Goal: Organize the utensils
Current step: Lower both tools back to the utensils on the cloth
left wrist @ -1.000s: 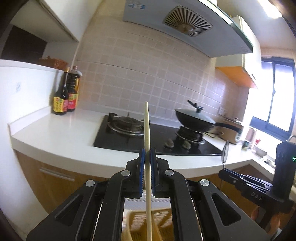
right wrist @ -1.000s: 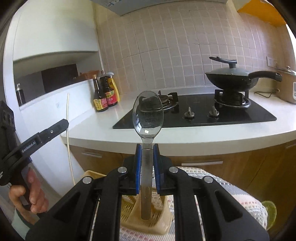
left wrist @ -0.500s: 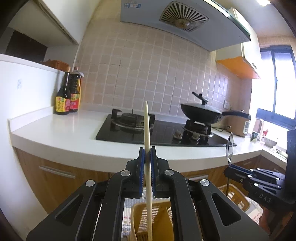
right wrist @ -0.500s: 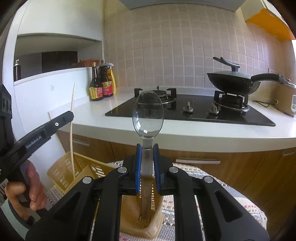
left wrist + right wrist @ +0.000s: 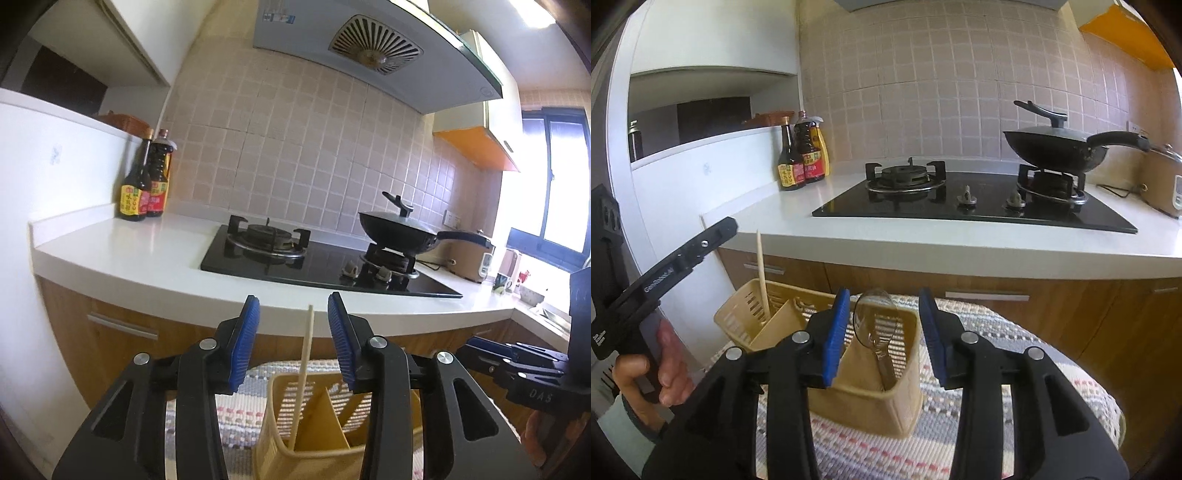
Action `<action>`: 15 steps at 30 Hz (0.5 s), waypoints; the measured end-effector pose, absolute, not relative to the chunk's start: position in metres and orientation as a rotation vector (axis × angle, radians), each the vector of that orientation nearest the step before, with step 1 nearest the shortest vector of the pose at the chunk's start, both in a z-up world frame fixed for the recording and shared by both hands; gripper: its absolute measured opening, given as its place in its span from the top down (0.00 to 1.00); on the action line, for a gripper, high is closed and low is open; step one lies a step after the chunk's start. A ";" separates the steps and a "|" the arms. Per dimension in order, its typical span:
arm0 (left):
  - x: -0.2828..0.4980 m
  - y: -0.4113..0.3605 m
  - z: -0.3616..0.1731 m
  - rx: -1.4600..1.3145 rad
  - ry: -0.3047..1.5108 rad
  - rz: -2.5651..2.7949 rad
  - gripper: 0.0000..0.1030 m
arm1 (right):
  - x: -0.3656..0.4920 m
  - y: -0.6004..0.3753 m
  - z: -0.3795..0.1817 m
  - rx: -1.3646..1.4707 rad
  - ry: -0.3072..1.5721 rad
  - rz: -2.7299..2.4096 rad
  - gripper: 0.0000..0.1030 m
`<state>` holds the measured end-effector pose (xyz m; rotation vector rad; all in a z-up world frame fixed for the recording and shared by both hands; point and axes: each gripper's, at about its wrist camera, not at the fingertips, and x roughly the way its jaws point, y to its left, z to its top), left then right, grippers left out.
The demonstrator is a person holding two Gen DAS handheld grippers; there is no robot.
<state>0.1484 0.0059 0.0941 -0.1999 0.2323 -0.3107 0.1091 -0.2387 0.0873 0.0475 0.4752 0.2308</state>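
Inside basket (image 5: 871, 398): chopstick (image 5: 303, 373) near-upright, spoon (image 5: 877, 332) bowl-up.

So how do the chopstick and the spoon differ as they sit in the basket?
The chopstick is a thin pale stick; the spoon is clear, with a broad bowl up. The chopstick stands in the left end compartment of the utensil basket, rising well above the rim; the spoon sits in the right end, lower. Both lean, free of any pads.

Light: daylight is admitted through the window (image 5: 554, 184) at 3 o'clock, blown out white.
Glare: a ceiling lamp (image 5: 532, 11) is flared at 1 o'clock.
Distortion: the counter edge (image 5: 960, 243) is bowed; corners are vignetted black.
Focus: the rim is softened throughout.
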 end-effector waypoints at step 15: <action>0.087 -0.002 0.102 -0.156 0.453 -0.513 0.53 | 0.065 -0.254 0.080 0.107 0.742 0.216 0.65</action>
